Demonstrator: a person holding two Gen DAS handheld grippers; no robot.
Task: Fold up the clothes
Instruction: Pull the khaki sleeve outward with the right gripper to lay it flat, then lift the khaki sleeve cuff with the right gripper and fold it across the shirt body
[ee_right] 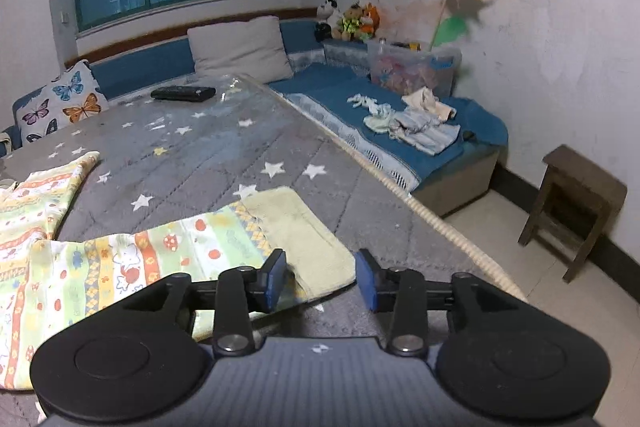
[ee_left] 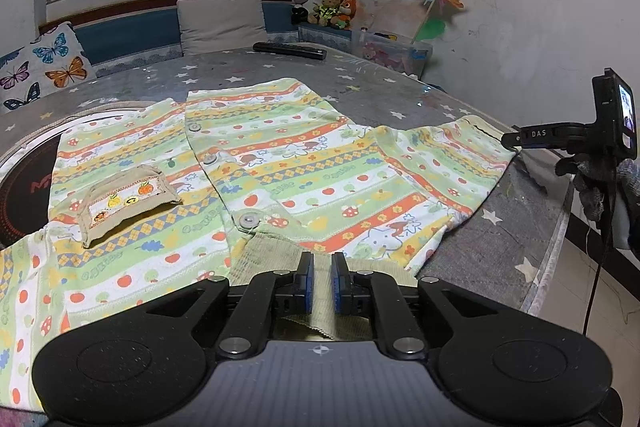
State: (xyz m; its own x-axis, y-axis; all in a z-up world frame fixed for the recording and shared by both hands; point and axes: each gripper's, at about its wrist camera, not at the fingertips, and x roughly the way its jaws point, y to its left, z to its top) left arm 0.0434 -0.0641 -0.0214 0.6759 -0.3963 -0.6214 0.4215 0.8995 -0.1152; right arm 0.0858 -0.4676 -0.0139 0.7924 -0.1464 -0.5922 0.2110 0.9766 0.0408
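A child's patterned shirt [ee_left: 280, 163] with snaps and a tan chest pocket [ee_left: 124, 203] lies flat and open on the grey star-print table. My left gripper [ee_left: 323, 269] is closed down on the shirt's ribbed olive collar [ee_left: 272, 251] at the near edge. My right gripper [ee_right: 322, 275] is open over the pale cuff [ee_right: 304, 239] of one sleeve [ee_right: 160, 255], the cuff lying between its pads. It also shows in the left wrist view [ee_left: 516, 139] at the sleeve end.
A black remote [ee_left: 290, 50] lies at the table's far edge. A dark round hob plate [ee_left: 28, 187] is under the shirt's left side. A blue couch [ee_right: 400, 131] holds small folded clothes [ee_right: 416, 127]. A wooden stool [ee_right: 576, 203] stands by the wall.
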